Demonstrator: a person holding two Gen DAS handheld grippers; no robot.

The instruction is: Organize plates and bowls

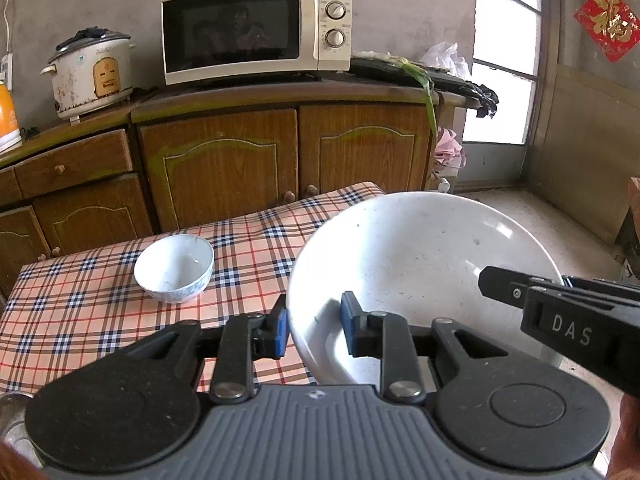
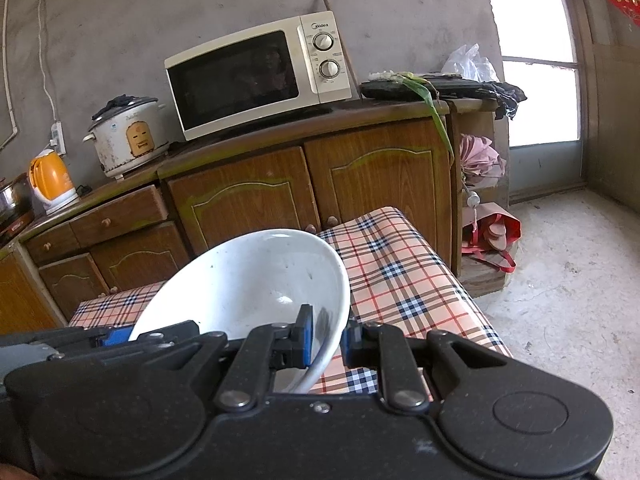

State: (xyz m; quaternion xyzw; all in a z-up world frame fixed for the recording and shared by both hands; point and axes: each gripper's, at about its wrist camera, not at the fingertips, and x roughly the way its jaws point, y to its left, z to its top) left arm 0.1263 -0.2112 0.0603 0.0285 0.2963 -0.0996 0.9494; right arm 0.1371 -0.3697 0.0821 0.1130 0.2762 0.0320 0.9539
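A large white bowl hangs tilted above the checked tablecloth, held from both sides. My left gripper is shut on the large white bowl's near-left rim, one blue pad inside and one outside. My right gripper is shut on the rim of the same large white bowl at its right side; it shows in the left wrist view as the right gripper at the bowl's right rim. A small white bowl with a blue pattern stands upright on the cloth, left of the large one.
A wooden cabinet runs behind the table, carrying a microwave and a rice cooker. An orange kettle stands further left. A concrete floor lies to the right of the table.
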